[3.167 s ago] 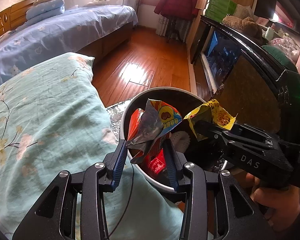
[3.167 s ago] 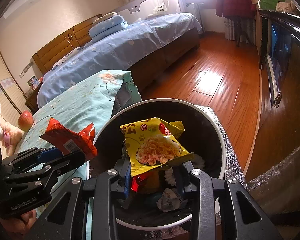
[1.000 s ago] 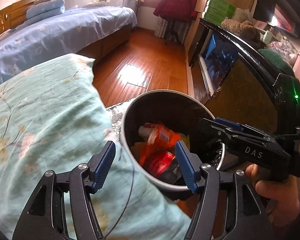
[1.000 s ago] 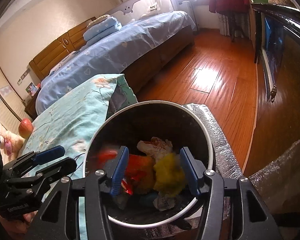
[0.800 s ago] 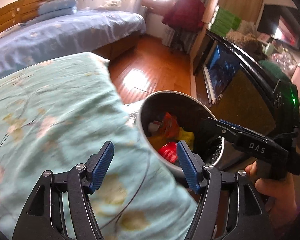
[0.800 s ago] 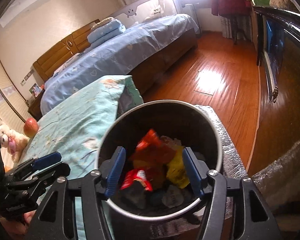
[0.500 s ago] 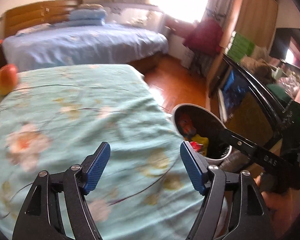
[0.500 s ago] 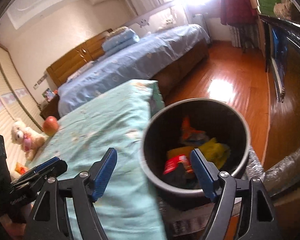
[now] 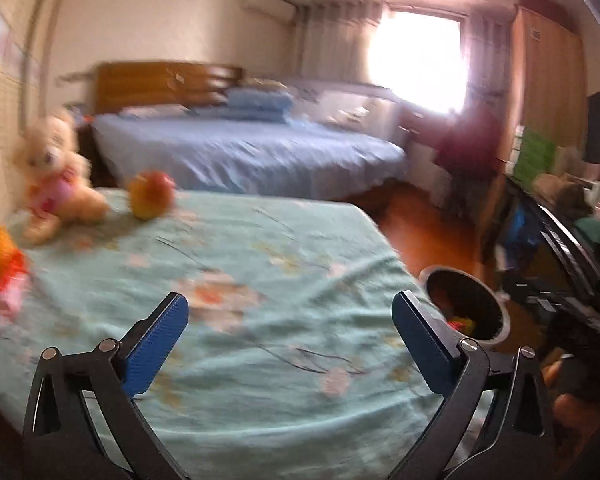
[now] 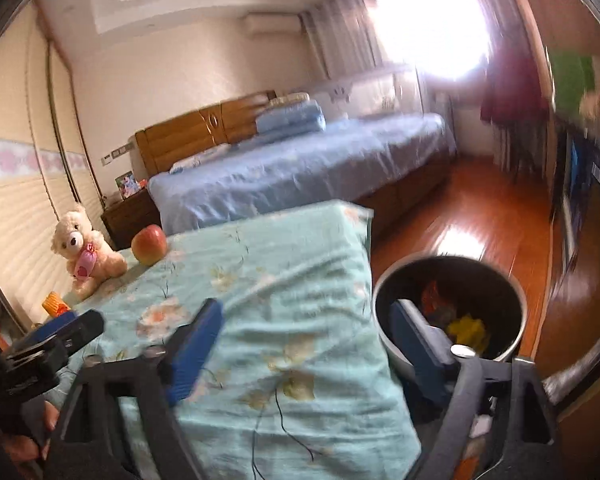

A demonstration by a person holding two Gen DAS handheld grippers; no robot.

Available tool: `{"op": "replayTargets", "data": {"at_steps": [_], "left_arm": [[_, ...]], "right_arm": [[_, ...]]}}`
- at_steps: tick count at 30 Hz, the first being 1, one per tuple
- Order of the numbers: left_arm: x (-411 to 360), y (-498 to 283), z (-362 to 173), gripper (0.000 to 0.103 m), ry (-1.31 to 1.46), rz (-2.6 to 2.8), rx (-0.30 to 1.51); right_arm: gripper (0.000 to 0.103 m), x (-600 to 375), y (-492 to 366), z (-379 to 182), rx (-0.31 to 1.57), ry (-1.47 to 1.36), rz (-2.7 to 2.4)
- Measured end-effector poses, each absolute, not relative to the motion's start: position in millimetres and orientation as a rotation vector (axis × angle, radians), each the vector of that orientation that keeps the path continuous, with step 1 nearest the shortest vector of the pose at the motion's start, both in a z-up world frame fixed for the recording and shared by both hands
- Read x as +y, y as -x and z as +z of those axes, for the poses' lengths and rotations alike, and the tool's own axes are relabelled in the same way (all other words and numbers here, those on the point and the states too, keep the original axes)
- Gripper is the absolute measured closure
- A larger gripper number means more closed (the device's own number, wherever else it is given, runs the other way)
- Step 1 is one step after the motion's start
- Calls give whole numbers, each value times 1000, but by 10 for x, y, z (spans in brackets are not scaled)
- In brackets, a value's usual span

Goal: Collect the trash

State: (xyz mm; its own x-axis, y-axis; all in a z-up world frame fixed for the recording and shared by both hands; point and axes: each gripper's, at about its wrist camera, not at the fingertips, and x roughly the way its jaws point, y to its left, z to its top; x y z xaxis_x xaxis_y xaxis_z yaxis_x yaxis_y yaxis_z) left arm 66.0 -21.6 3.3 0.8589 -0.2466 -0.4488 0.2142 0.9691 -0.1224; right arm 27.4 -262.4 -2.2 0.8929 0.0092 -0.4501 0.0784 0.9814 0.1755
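The left hand-held gripper is spread wide over the teal floral bed, and nothing lies between its blue pads; its jaws have just been opening. The right hand-held gripper is likewise wide apart and empty, its jaws also just opening. One of its pads shows over the bed cover, the other in front of the bin.

The bin stands on the wood floor just beside the bed's corner. Inside it lies the trash: crumpled yellow and red-orange wrappers. In the left wrist view the bin sits to the right of the gripper, with a bit of the same bright trash showing.

At the bed's far end a plush bear sits beside an apple. Nearer, at the bed's left edge, is an orange and red item, too blurred to identify. A blue bed lies beyond.

In the right wrist view the left gripper appears at lower left, gripped by a hand.
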Motion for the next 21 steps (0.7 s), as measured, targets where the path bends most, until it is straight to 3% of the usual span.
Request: {"op": "replayTargets", "data": {"at_steps": [1,6,21], "left_arm": [[-186,-613,66,0,58,-212,456],[-21,-412,113,0,33,-181,349],[-56,-314,74,0,-23,-124,331]], "right_arm": [[0,-2591,-245,7,445,-181,-45],[0,-2466,-138,86,359,-122,-62],[0,-2343,-106,-75,357,-94,-50]]}}
